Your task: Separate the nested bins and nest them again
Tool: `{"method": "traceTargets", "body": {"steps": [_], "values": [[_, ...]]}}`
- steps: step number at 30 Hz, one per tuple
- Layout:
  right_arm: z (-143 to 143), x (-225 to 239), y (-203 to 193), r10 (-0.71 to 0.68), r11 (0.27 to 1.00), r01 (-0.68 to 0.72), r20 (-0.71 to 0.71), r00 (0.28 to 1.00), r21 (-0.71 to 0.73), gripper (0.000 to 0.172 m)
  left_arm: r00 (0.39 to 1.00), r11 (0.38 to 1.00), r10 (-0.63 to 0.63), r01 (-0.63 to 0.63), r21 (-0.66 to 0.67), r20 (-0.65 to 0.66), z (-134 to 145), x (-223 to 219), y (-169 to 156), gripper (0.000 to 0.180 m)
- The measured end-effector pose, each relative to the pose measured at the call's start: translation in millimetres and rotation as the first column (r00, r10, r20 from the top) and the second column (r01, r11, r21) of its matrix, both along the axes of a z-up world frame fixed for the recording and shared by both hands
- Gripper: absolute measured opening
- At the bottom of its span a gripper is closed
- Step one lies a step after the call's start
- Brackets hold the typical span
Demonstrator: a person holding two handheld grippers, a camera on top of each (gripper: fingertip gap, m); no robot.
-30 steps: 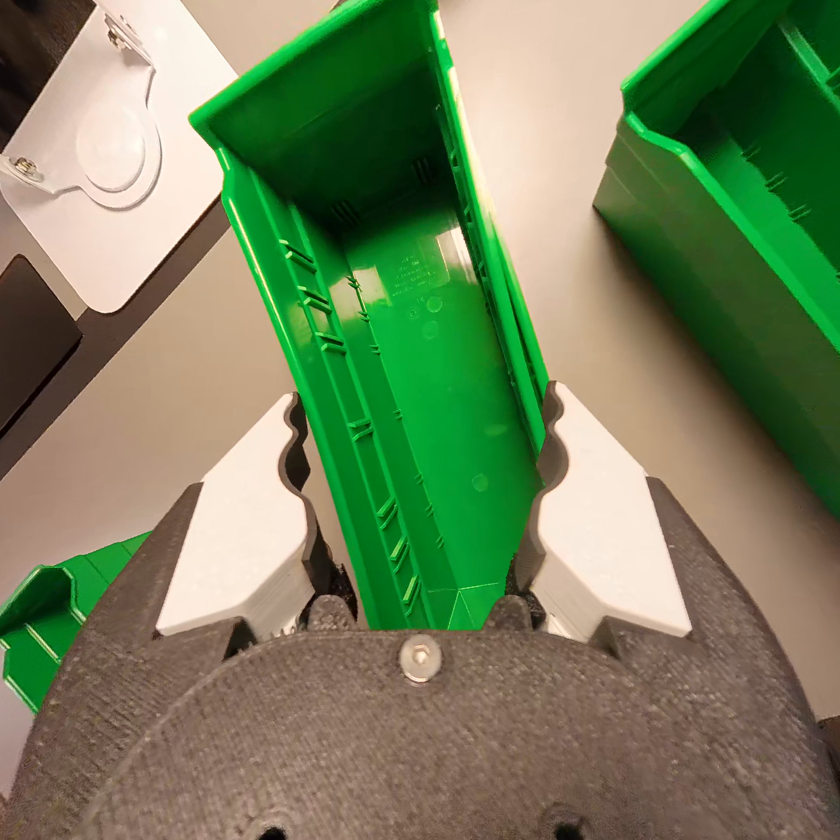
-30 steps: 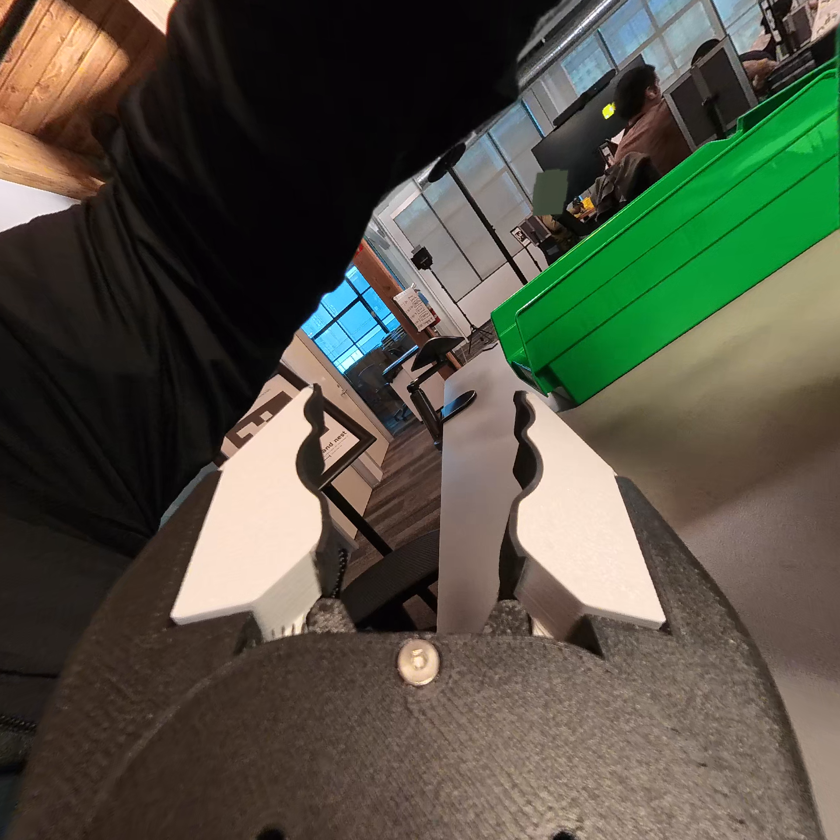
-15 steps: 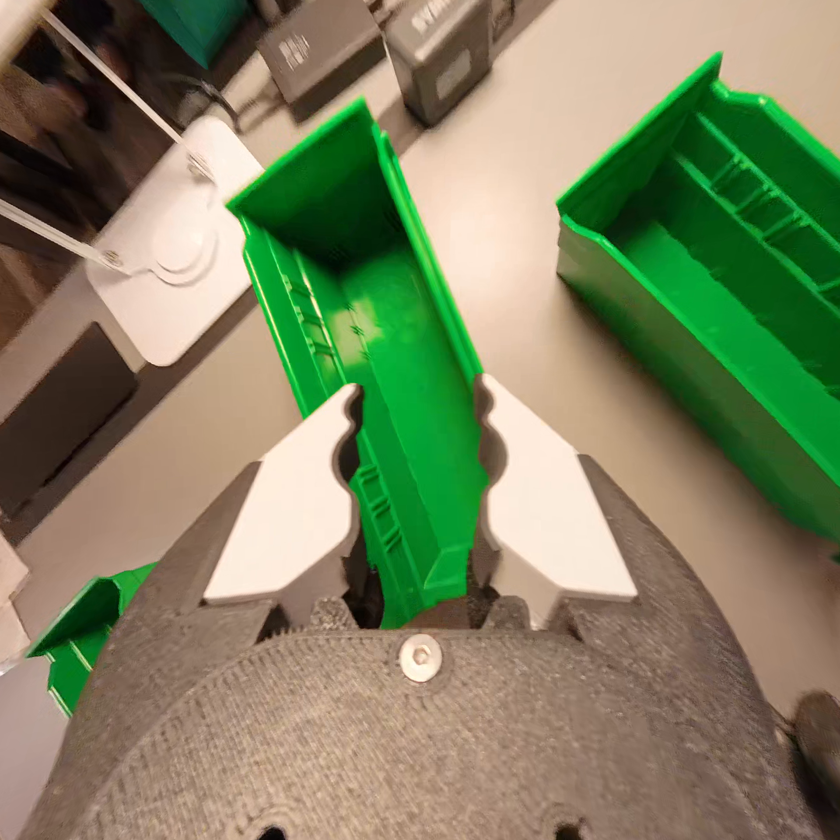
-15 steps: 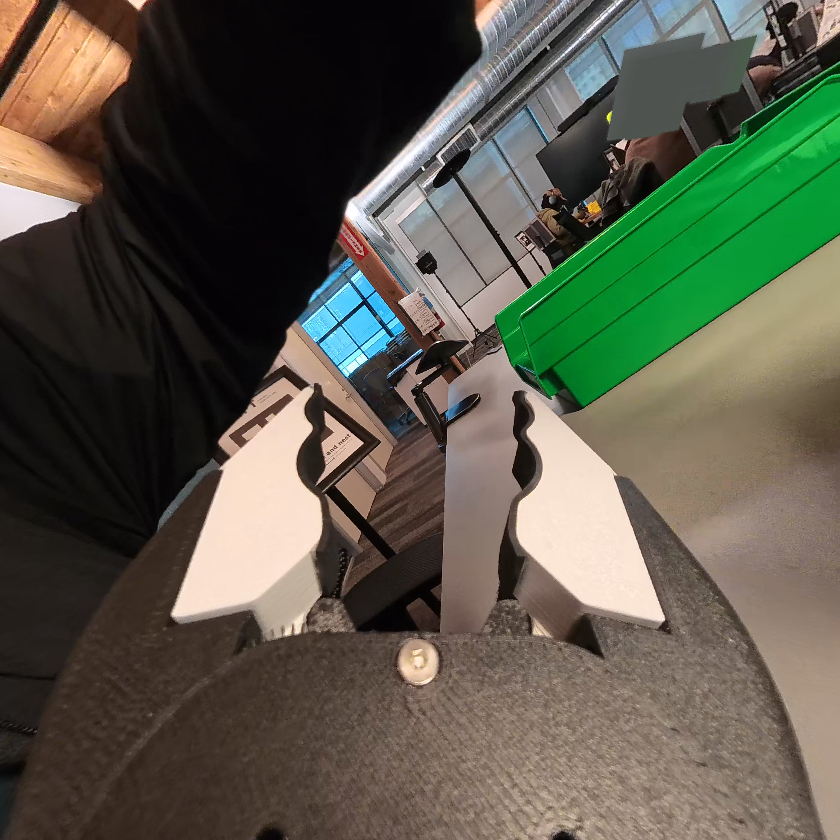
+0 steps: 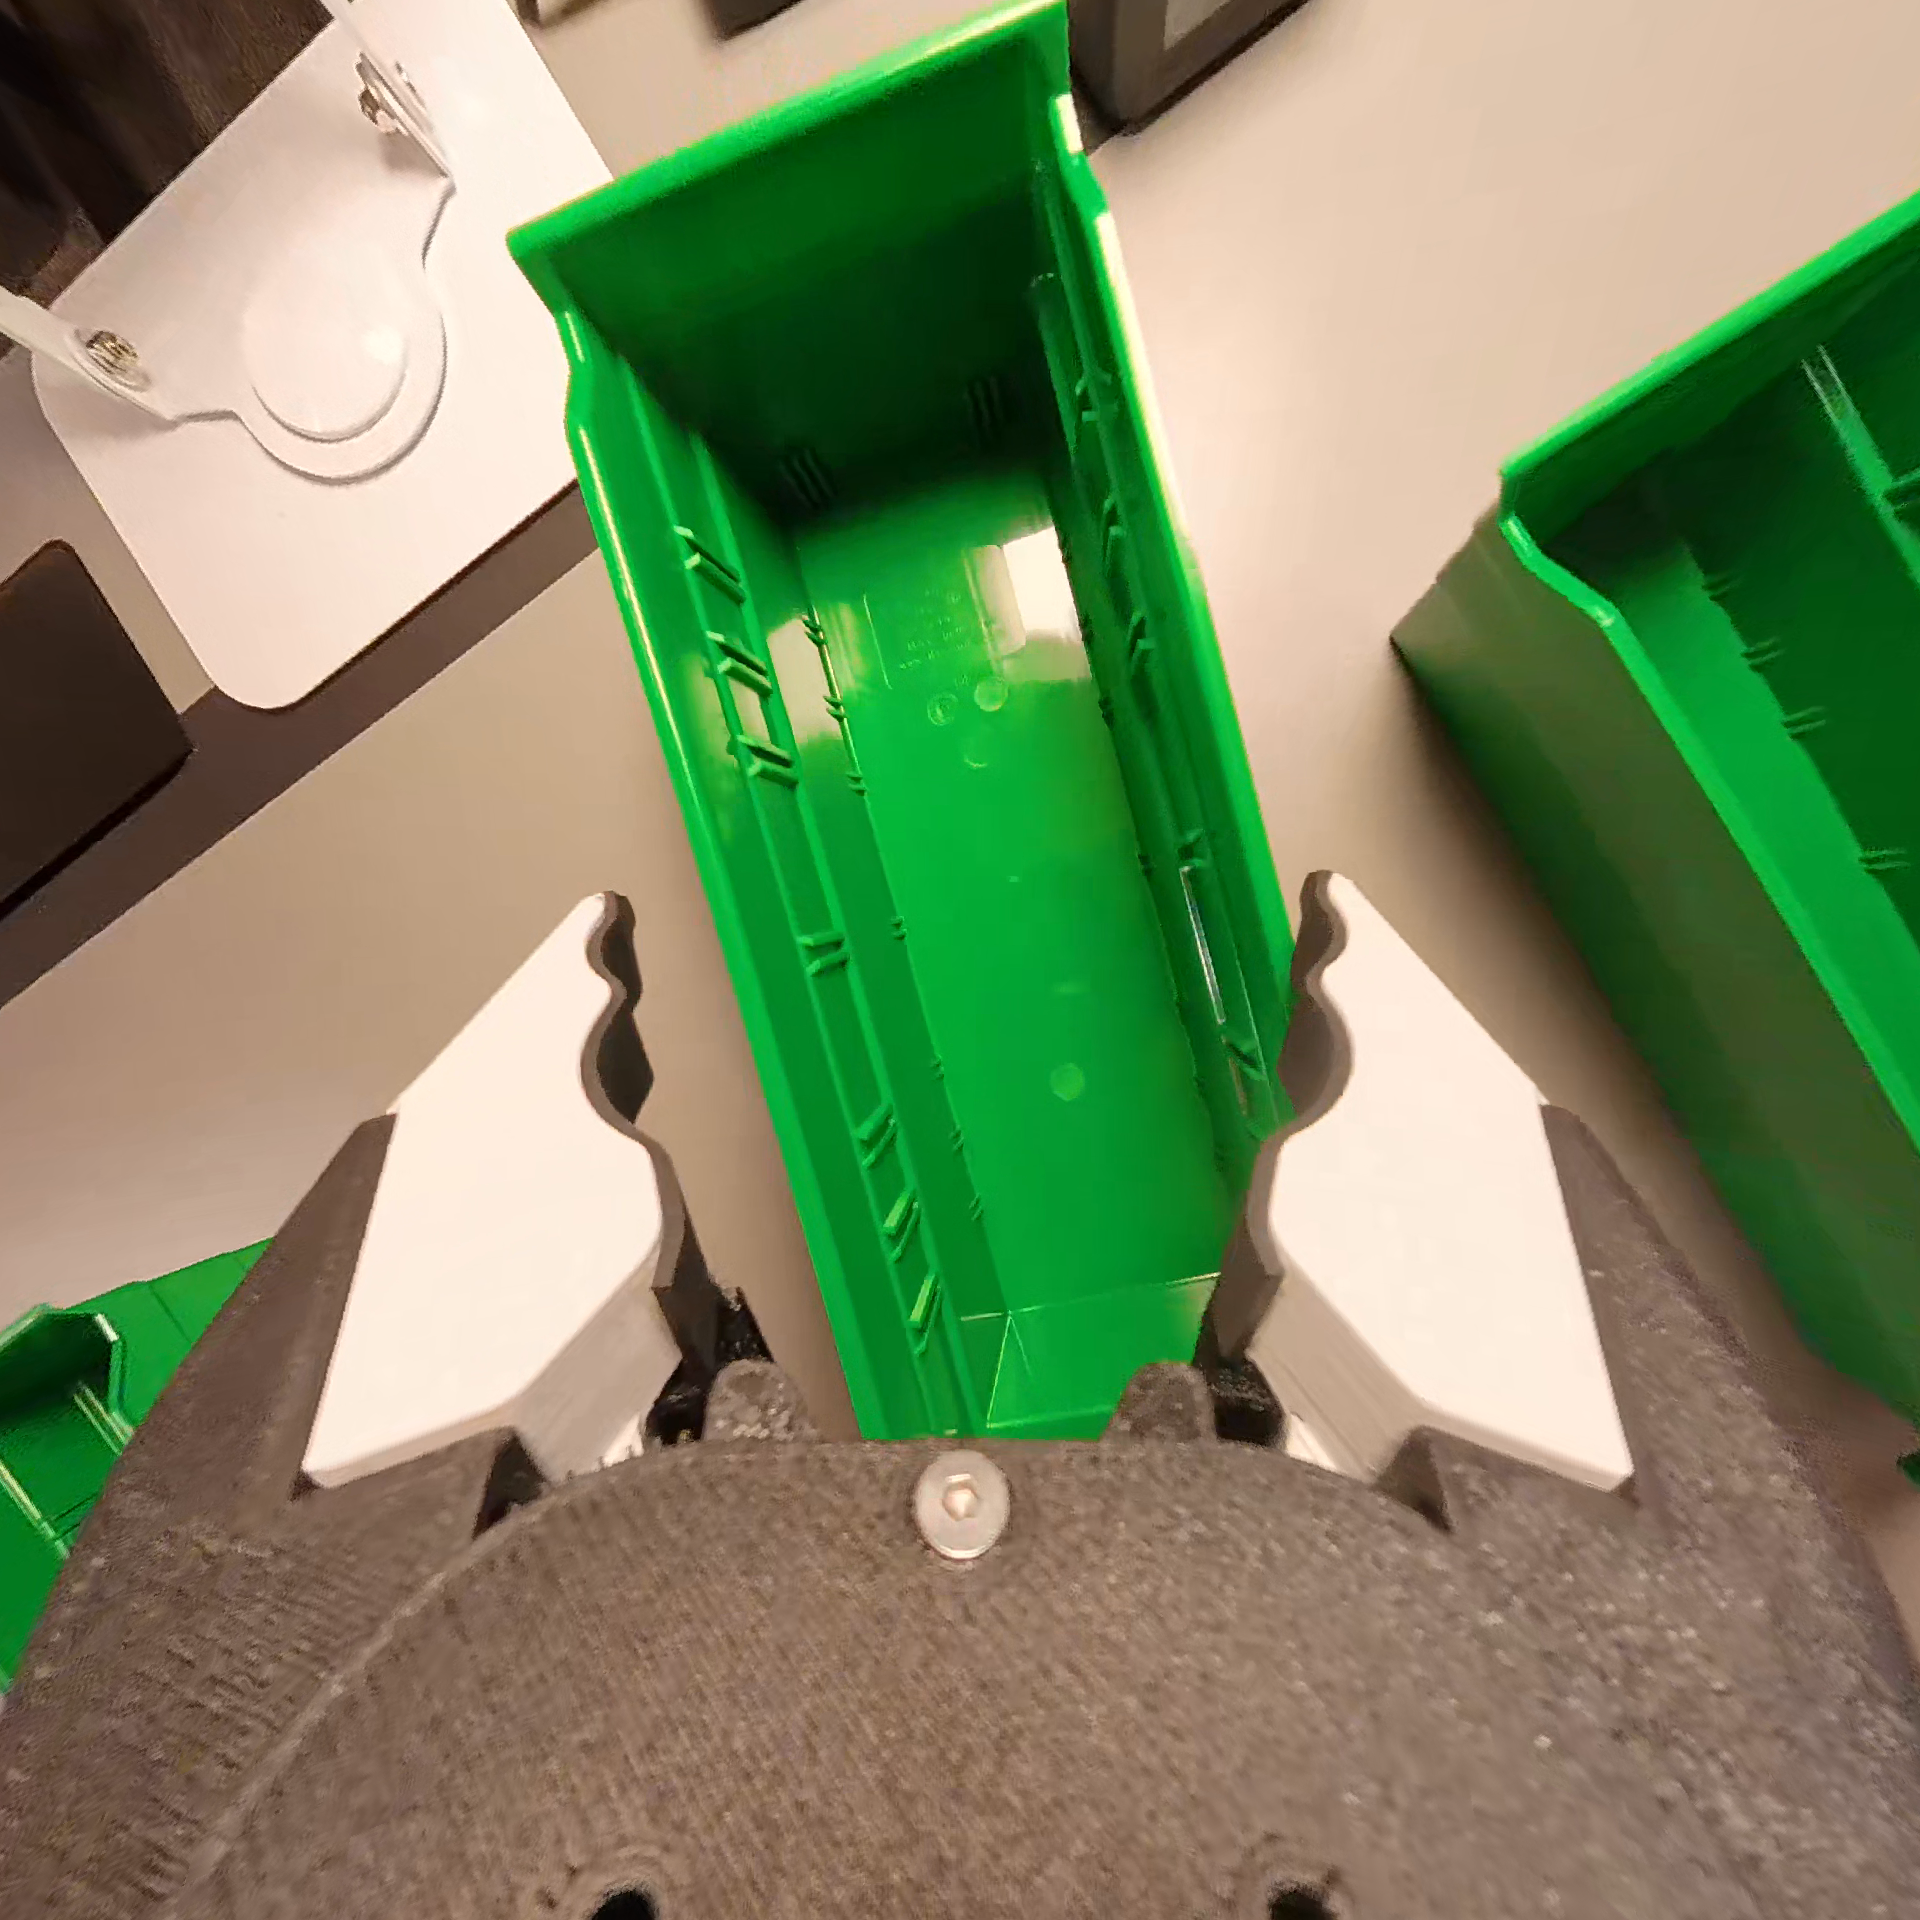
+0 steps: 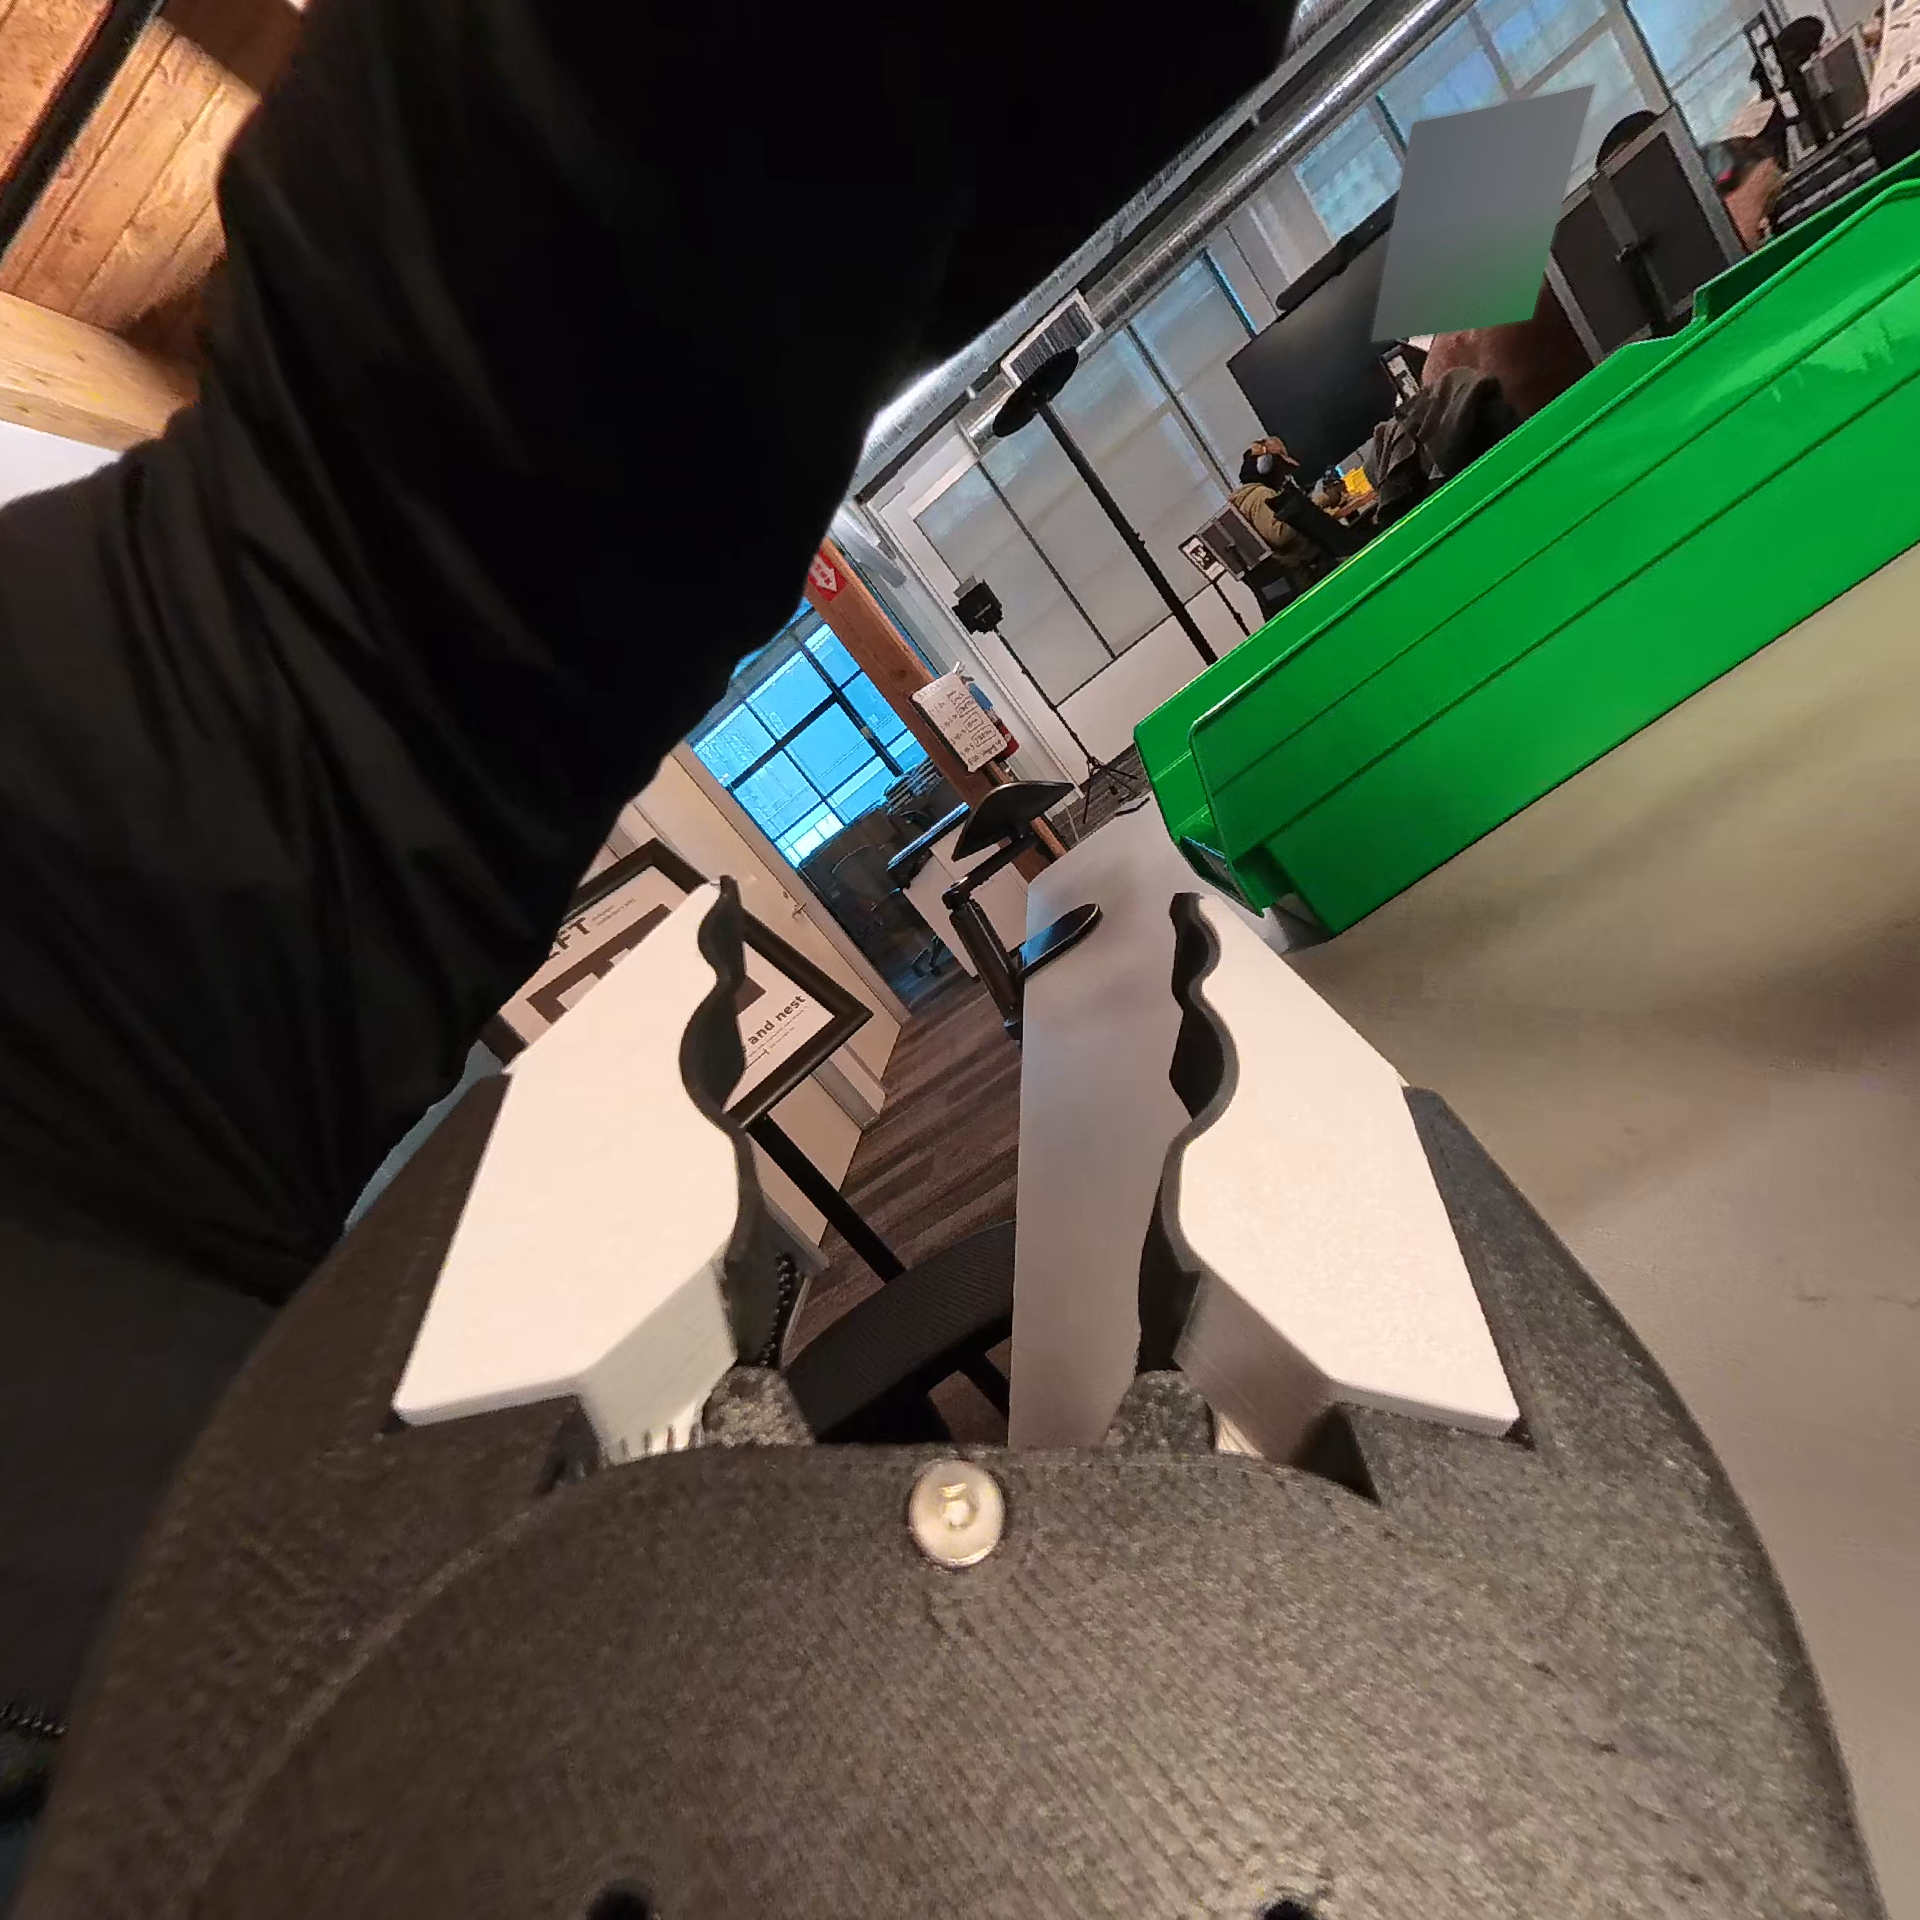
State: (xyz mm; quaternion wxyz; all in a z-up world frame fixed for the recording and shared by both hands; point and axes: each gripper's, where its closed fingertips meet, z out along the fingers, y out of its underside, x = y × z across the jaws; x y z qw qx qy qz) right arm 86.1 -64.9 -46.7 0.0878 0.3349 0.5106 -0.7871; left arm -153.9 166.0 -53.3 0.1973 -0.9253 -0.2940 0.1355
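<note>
A: Where does the bin (image 5: 997, 831) lie from our left gripper (image 5: 956, 1039)?

B: Straight ahead, long axis running away from us along the fingers, near end between them. The right pad (image 5: 1299, 1049) meets its wall; the left one stands clear, so we're spread apart, not clamped.

A: And the nested bins (image 5: 1714, 727)?

B: On the worktop (image 5: 312, 935), off to the right. Our right gripper (image 6: 951, 1049) is apart too, holding nothing, low beside them (image 6: 1558, 623).
</note>
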Motion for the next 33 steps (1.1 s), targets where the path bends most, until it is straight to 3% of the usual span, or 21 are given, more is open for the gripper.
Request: {"method": "traceTargets", "body": {"steps": [1, 8, 13, 33], "values": [[0.1, 0.1, 0.1, 0.0, 1.0, 0.0, 0.0, 1.0, -0.001, 0.084, 1.0, 1.0, 0.002, -0.002, -0.001, 0.011, -2.0, -1.2, 1.6, 0.128], [0.8, 1.0, -0.3, 0.012, 1.0, -0.012, 0.001, 1.0, -0.008, 0.084, 0.995, 1.0, 0.02, -0.017, -0.022, 0.098, -17.4, -2.6, 1.3, 0.138], [1.5, 1.2, 0.4, 0.015, 1.0, -0.015, 0.002, 1.0, -0.017, 0.084, 0.985, 1.0, 0.027, -0.026, -0.008, 0.172, -23.5, 2.2, 4.5, 0.127], [2.6, 1.2, 2.3, 0.018, 0.999, -0.018, 0.006, 1.0, -0.032, 0.084, 0.995, 1.0, -0.001, 0.0, 0.012, 0.102, -15.5, 2.5, 7.7, 0.103]]}}
